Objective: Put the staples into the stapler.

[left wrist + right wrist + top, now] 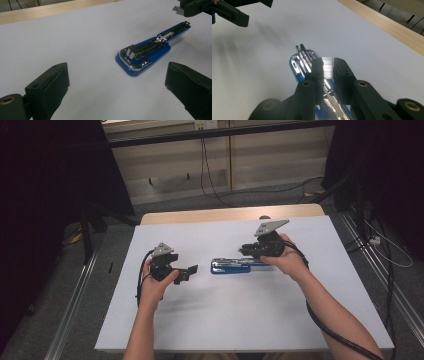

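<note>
The right gripper pinches a strip of staples over the opened blue stapler (loading not yet done), left gripper spread empty

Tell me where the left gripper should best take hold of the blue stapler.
Probably the wide rounded end of the stapler, pinched across its long edges from the left gripper's side: that end faces its open jaws, away from the right gripper.

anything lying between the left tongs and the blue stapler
Nothing: the stretch between the left tongs and the blue stapler is bare white table cover, as the left gripper view and the high view show.
</note>
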